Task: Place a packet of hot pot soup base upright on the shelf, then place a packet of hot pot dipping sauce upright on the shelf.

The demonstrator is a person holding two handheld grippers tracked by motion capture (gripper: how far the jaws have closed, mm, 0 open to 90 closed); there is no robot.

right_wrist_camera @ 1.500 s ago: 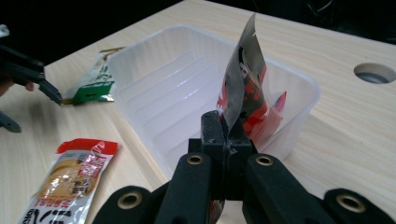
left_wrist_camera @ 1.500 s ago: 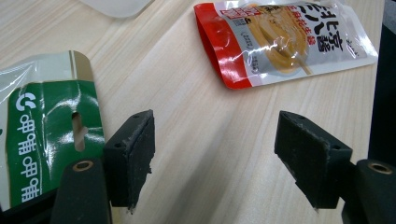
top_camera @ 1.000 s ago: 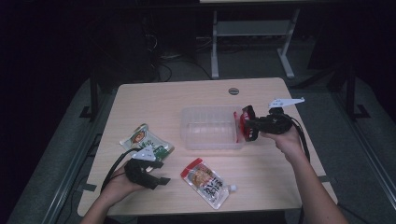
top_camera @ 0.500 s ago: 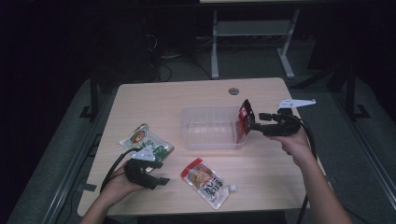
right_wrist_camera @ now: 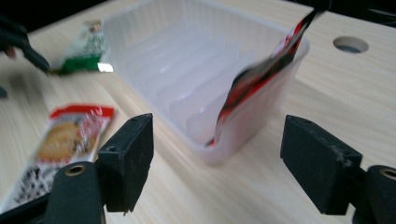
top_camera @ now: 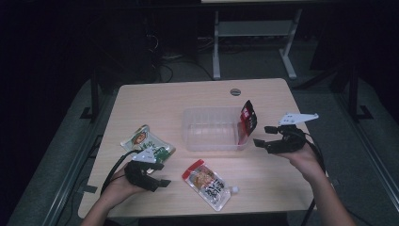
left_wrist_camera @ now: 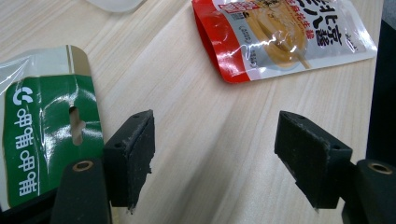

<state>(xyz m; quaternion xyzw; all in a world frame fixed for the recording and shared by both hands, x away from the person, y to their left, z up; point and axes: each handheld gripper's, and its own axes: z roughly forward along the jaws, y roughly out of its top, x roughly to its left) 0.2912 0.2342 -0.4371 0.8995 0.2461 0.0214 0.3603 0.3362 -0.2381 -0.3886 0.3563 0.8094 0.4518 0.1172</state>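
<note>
Lower part of red-black pouch (top_camera: 247, 121) hidden behind wall of clear tray (top_camera: 209, 129); leaning upright against tray's right end, top sticking out above rim. Print on pouch blurred, unreadable. Right gripper (top_camera: 269, 140) just right of tray, fingers (right_wrist_camera: 126, 158) just been opening, now wide apart, nothing between. Left gripper (top_camera: 157, 176) well left of tray on surface (top_camera: 160, 101), fingers (left_wrist_camera: 133, 156) apart, empty, green packet (top_camera: 147, 143) just beside.

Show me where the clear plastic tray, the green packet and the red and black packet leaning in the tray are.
clear plastic tray (top_camera: 207, 140), high view, on its near wall.
green packet (top_camera: 146, 141), high view, on the middle of its printed face.
red and black packet (top_camera: 247, 117), high view, on its upper half above the tray rim.
</note>
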